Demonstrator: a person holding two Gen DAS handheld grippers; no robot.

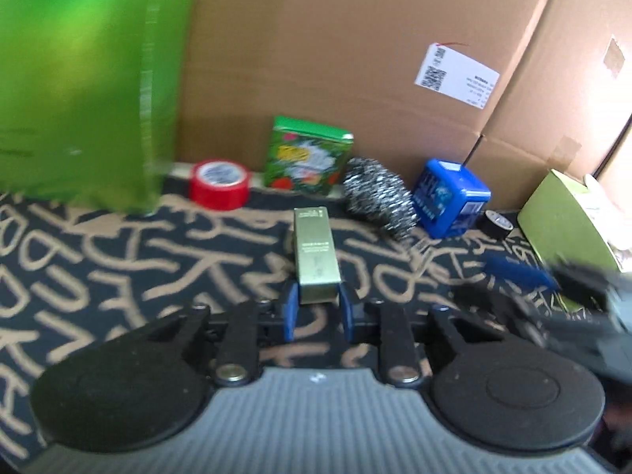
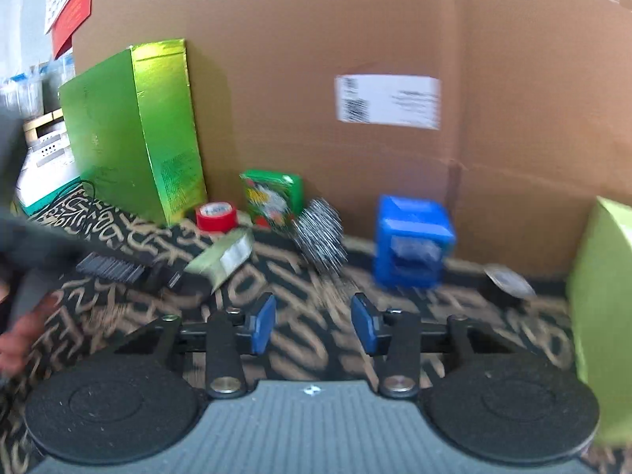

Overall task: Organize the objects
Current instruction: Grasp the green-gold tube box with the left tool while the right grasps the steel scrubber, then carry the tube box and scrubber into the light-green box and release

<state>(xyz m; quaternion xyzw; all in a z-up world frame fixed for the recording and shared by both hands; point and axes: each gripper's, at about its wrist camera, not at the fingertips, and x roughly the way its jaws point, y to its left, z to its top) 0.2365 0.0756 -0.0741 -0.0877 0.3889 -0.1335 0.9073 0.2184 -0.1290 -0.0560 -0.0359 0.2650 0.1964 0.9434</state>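
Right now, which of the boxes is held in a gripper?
The slim gold box, clamped in the left gripper. The big green box, small green box and blue box stand untouched.

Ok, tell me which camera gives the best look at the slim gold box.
The left wrist view. There the gold box sits centred and fairly sharp, its near end pinched in the left claw. In the right wrist view the same gold box shows only as a tilted, motion-blurred shape at left, past the open right claw.

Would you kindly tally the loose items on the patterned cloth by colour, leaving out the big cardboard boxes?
Green: 3 (tall box, small carton, light-green box)
Red: 1 (tape roll)
Blue: 1 (blue box)
Silver: 1 (steel scourer)
Gold: 1 (slim box)
Black: 1 (tape roll)
Total: 8
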